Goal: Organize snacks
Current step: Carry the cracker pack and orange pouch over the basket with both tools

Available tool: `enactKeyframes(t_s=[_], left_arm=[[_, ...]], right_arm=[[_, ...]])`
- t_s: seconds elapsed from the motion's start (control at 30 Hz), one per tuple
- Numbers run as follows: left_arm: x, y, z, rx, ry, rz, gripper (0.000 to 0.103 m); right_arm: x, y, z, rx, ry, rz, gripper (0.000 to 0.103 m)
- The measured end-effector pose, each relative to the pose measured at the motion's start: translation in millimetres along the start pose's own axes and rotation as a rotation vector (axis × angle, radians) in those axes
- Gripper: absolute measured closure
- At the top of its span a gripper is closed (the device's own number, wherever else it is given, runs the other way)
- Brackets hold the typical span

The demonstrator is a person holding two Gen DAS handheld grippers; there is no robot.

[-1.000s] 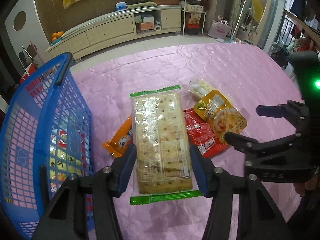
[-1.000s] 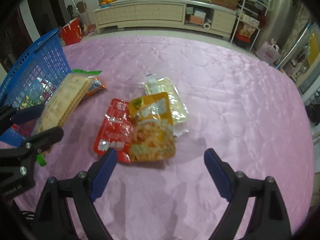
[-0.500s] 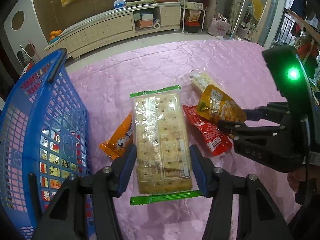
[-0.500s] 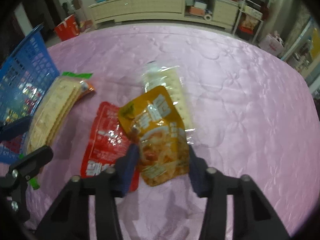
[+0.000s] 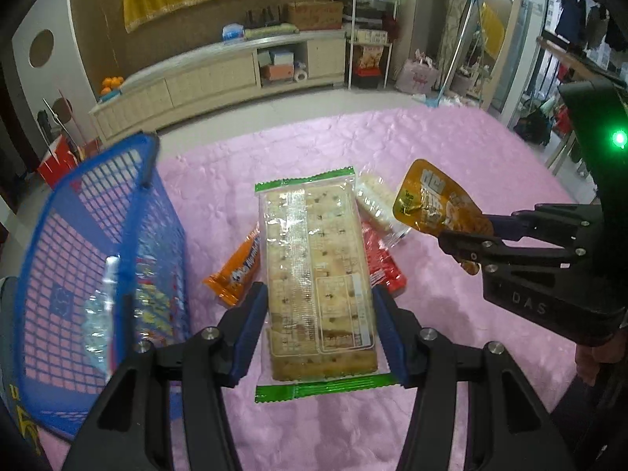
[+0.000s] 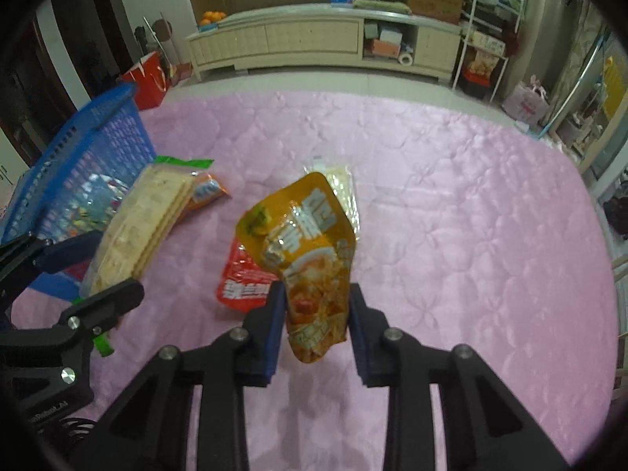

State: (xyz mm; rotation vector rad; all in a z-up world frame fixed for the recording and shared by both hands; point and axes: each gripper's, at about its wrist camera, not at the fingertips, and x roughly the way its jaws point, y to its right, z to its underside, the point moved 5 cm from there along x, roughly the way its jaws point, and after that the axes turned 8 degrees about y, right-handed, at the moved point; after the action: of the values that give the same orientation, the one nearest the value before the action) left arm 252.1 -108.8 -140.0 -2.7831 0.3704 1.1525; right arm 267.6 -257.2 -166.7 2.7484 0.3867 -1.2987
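My left gripper [image 5: 318,306] is shut on a long clear pack of crackers [image 5: 314,259] with green ends, held off the pink cloth beside the blue basket [image 5: 98,204]. My right gripper [image 6: 317,302] has its jaws closing on a yellow snack pouch [image 6: 302,235]. The pads press its lower part and the pouch hangs above the cloth. That pouch [image 5: 435,204] also shows at the right in the left wrist view. A red packet [image 6: 243,282], an orange packet [image 5: 239,271] and a clear pack of pale biscuits [image 6: 345,188] lie on the cloth.
The basket [image 6: 98,145] at the left holds several wrapped snacks. The pink quilted cloth [image 6: 451,235] stretches bare to the right and far side. Beyond its edge are the floor, a long low cabinet [image 6: 314,39] and shelves.
The right gripper closed from wide open onto the yellow pouch and lifted it off the cloth. The left gripper rose with the cracker pack; the basket now sits lower in view.
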Motion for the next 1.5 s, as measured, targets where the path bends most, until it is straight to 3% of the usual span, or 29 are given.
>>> enactKeyframes(t_s=[0.37, 0.7, 1.1, 1.3, 1.5], left_arm=[[-84.4, -16.4, -12.9, -0.003, 0.134, -0.012, 0.051], [-137.7, -66.8, -6.2, -0.04, 0.203, -0.049, 0.051], [-157.4, -160.1, 9.6, -0.13, 0.2, -0.152, 0.051], [-145.8, -190.6, 17.9, -0.167, 0.171, -0.174, 0.051], [-117.7, -202.5, 18.3, -0.142, 0.142, -0.171, 0.051]], right_arm=[[-71.0, -36.7, -21.0, -0.014, 0.123, -0.006, 0.068], [-106.6, -94.1, -37.6, -0.094, 0.2, -0.036, 0.068], [-82.5, -169.8, -58.9, -0.169, 0.194, -0.126, 0.068], [-56.7, -199.3, -69.5, -0.19, 0.162, -0.171, 0.068], [-20.5, -219.6, -73.7, -0.211, 0.111, -0.189, 0.068]])
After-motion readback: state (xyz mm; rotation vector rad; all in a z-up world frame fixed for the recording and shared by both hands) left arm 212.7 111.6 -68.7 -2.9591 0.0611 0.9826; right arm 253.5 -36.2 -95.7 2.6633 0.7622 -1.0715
